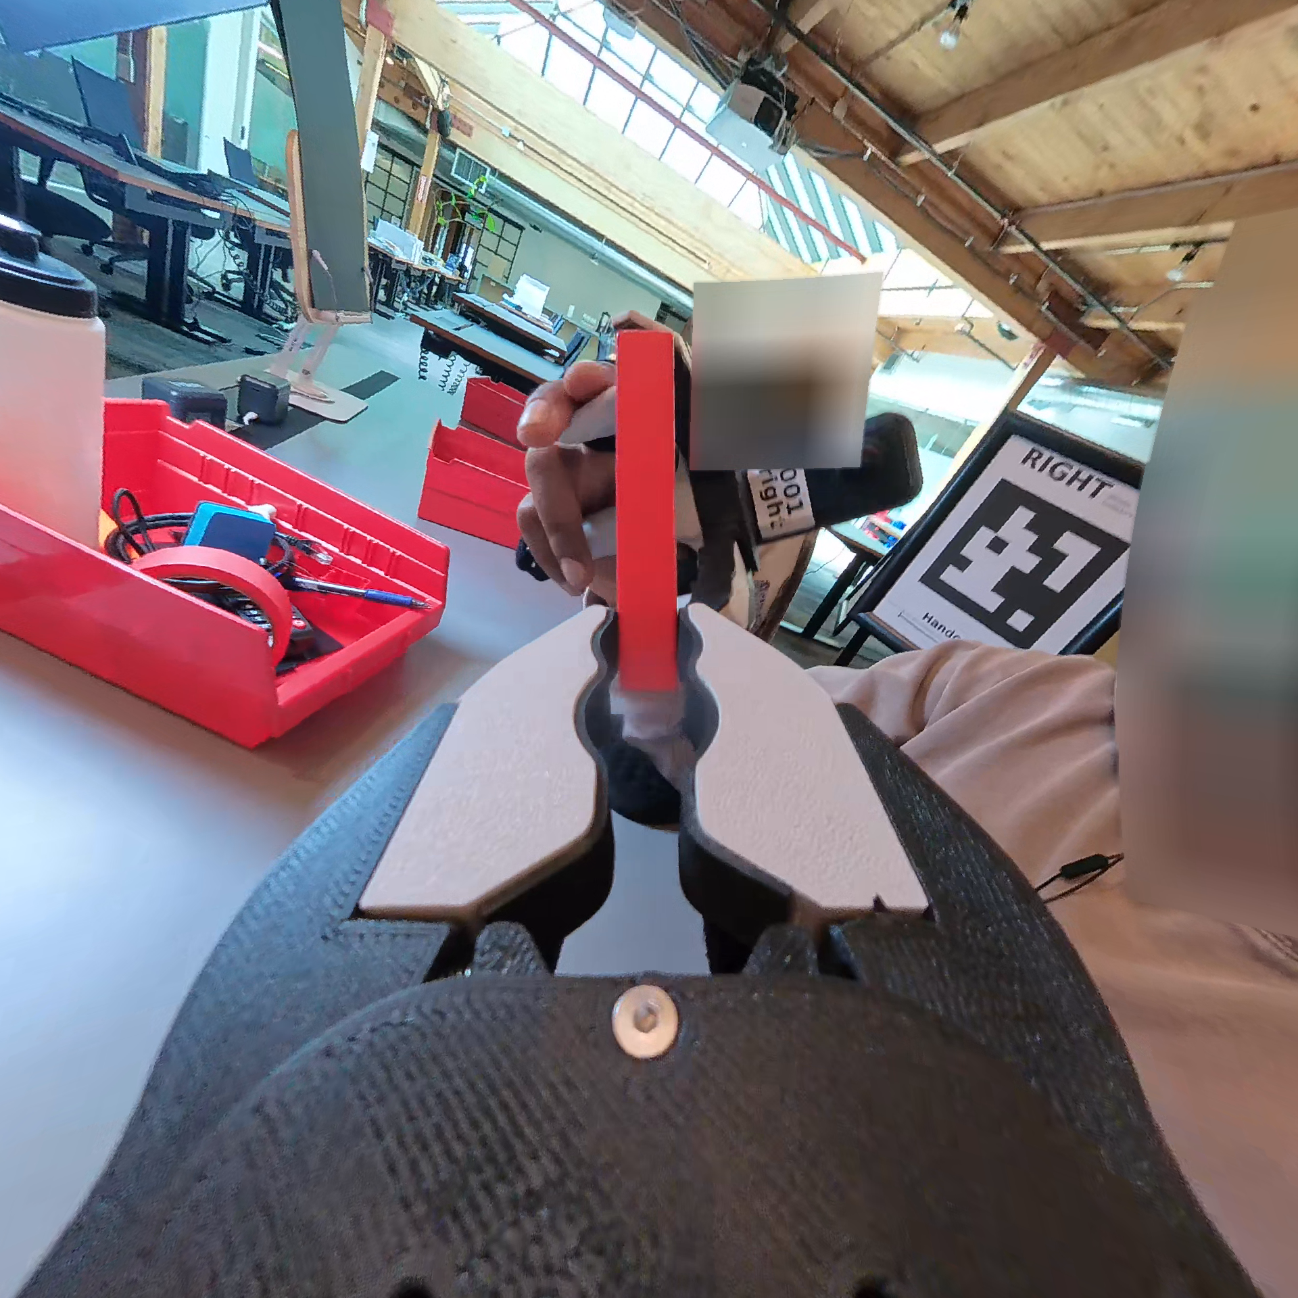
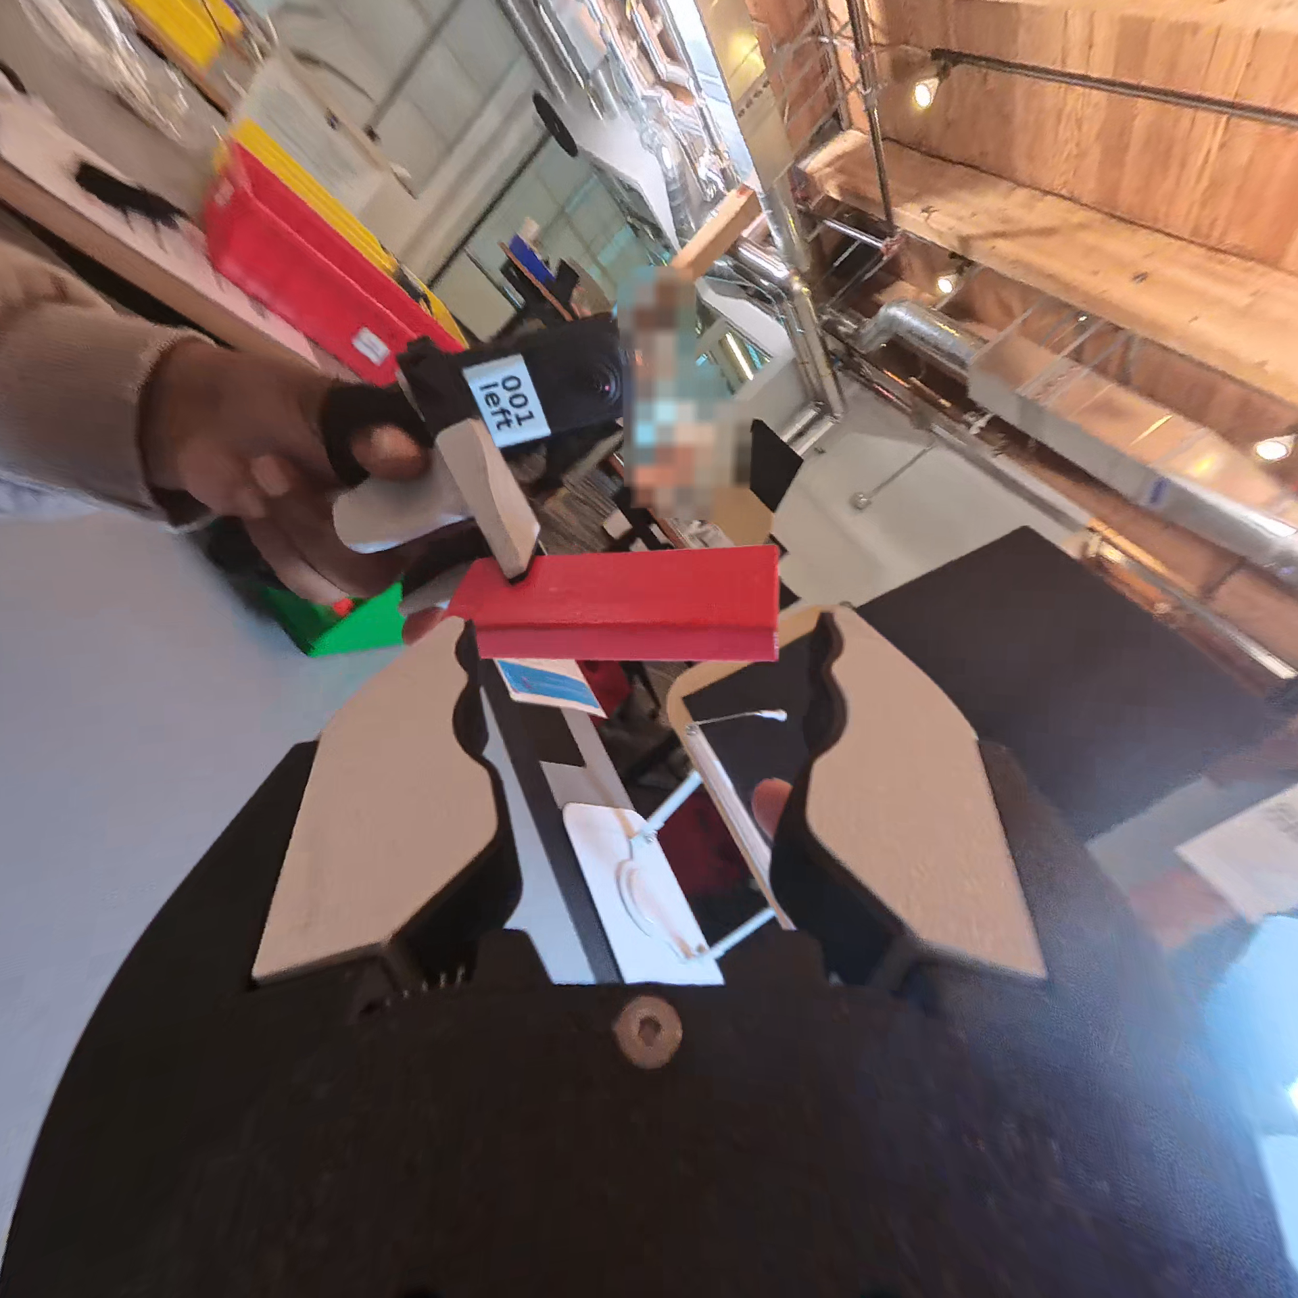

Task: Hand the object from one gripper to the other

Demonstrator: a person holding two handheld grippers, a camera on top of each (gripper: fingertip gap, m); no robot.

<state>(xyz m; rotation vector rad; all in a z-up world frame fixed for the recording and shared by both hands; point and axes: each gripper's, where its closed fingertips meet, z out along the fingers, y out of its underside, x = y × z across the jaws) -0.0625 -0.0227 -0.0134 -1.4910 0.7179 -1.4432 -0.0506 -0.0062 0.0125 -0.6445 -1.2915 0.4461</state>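
Observation:
A long red block (image 1: 646, 506) stands upright in my left gripper (image 1: 646, 618), which is shut on its lower end. Behind the block, a hand holds the right gripper, whose pale fingers (image 1: 593, 421) show on the block's left side. In the right wrist view the red block (image 2: 618, 604) lies crosswise just at the tips of my right gripper (image 2: 650, 628), which is open with its jaws wide and not touching it. The left gripper (image 2: 516, 569) pinches the block's left end there.
A red bin (image 1: 211, 674) with tape, cables and pens sits on the grey table (image 1: 105, 808) at left, by a white bottle (image 1: 42, 393). Smaller red bins (image 1: 477, 484) stand farther back. A marker board (image 1: 1018, 555) leans at right. A green object (image 2: 351, 621) lies on the table.

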